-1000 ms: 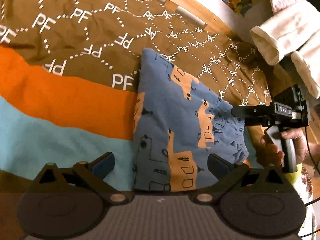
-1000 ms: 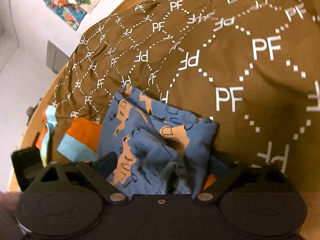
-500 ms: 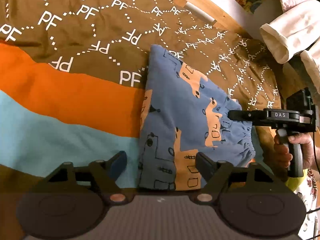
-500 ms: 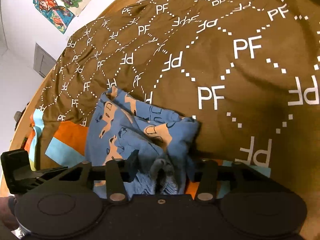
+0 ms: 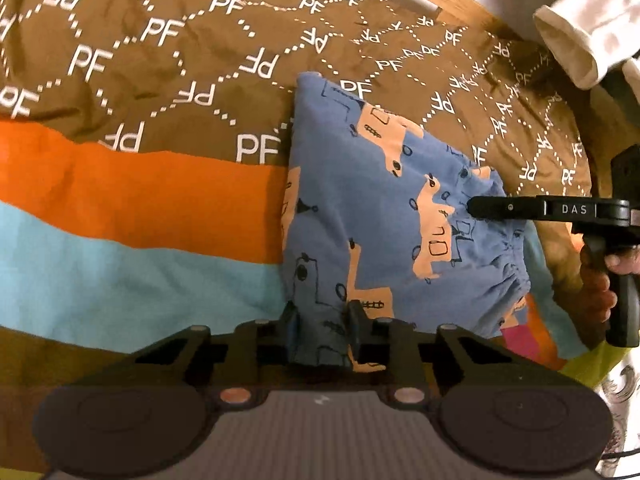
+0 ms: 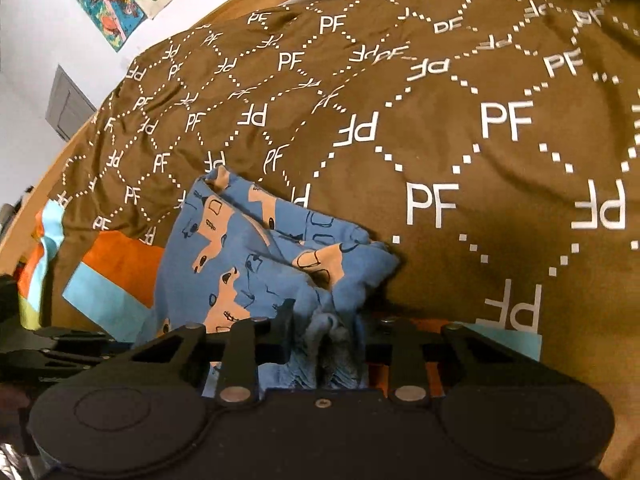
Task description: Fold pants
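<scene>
Left wrist view: pants lying folded on the blanket, near hem dipping behind the gripper body.
Hidden: waistband bunching out of sight under the right gripper body in its own view; pants layers hard to separate there.
Left gripper: fingers pinching the near hem, low over the blanket.
Right gripper: clamping the gathered waistband, pointing level across the pants.
Right hand: gripping the handle, partly cut off at the frame edge.
</scene>
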Demonstrator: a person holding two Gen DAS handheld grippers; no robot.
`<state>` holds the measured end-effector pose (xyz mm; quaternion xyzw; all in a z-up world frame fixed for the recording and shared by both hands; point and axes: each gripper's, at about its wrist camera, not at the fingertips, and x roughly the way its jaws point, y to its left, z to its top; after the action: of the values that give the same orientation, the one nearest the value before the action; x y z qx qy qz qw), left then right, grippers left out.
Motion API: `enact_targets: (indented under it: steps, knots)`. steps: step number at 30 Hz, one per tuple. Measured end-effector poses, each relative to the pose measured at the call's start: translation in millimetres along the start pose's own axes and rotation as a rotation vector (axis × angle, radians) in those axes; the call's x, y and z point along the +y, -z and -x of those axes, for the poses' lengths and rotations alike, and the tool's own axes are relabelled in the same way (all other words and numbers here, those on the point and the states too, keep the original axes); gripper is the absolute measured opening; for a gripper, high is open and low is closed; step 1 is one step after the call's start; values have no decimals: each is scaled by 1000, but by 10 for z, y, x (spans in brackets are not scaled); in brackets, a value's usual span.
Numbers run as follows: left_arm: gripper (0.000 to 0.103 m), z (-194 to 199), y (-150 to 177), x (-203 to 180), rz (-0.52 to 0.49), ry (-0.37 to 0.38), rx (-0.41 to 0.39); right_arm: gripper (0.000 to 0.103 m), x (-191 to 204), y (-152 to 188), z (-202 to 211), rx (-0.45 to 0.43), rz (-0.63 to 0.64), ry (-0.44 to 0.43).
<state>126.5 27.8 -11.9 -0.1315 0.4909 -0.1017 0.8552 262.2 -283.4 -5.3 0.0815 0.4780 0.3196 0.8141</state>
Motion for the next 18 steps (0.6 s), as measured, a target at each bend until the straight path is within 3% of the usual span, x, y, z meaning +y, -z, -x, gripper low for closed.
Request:
enact_targets:
  steps: [14,18]
  knots:
    - [18,94,16,-97,-14,-15,-38,23,462,133,191,-98,280,120]
    - [18,181,45,-212,-72,-45,-76,22,611,185,247,-123,375,153]
